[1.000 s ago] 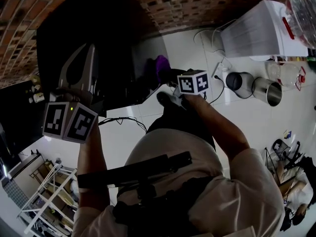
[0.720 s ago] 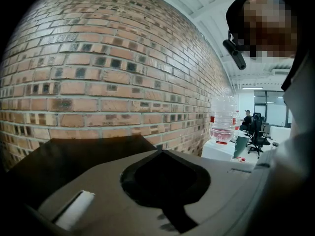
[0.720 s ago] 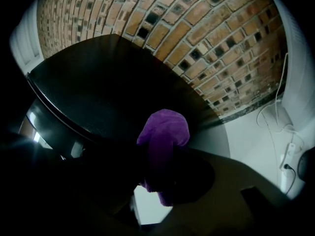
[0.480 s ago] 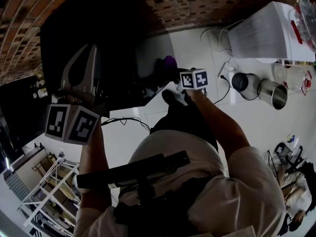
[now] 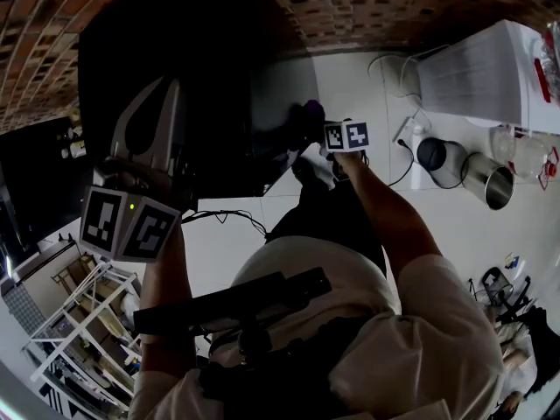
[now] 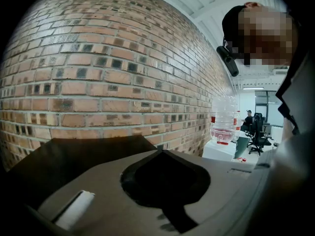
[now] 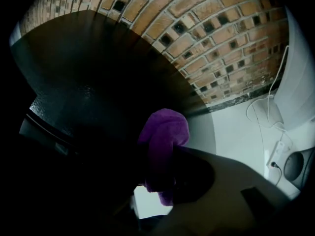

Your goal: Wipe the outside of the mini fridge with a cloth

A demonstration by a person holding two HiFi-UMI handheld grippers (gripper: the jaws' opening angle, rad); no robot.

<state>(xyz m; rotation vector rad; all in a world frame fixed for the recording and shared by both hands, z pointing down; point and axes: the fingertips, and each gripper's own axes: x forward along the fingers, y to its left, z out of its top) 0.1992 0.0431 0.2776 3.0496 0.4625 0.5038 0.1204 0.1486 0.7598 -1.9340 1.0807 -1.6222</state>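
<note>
- While it hung nearest the head camera, the left gripper (image 5: 164, 90) had its jaws pressed together on nothing and was raised over the left part of the mini fridge (image 5: 175, 51); idle, and best kept out of the wiping path
- Right gripper (image 5: 319, 128), out at arm's length: jaws partly closed and clamped on a purple cloth (image 7: 165, 132), whose free end bunched up above the pads
- Cloth position: at the fridge's right-hand edge, just beside its greyish side face; contact with that face could not be confirmed
- Mini fridge: a black, glossy box on the white floor, straight ahead of the person, with its back close to the brick wall (image 5: 367, 7)
- Step judged in hand: bringing the cloth onto the right side for a stroke; to do it well, the grip wanted to be firm, the bunched end laid flat on the panel, the strokes long and overlapping, and the hard jaw tips kept off the gloss
- Black cable (image 5: 223, 217): trailing on the floor by the fridge's foot, near the person's legs; a likely snag low down
- Power strip (image 5: 409, 129), two metal pots (image 5: 486, 182) and a white dispenser (image 5: 490, 77): to the right, well apart from the fridge
- Wire rack (image 5: 79, 322): at the lower left, clear of the work
- Brick wall: its closeness probably made the rear face hard to reach
</note>
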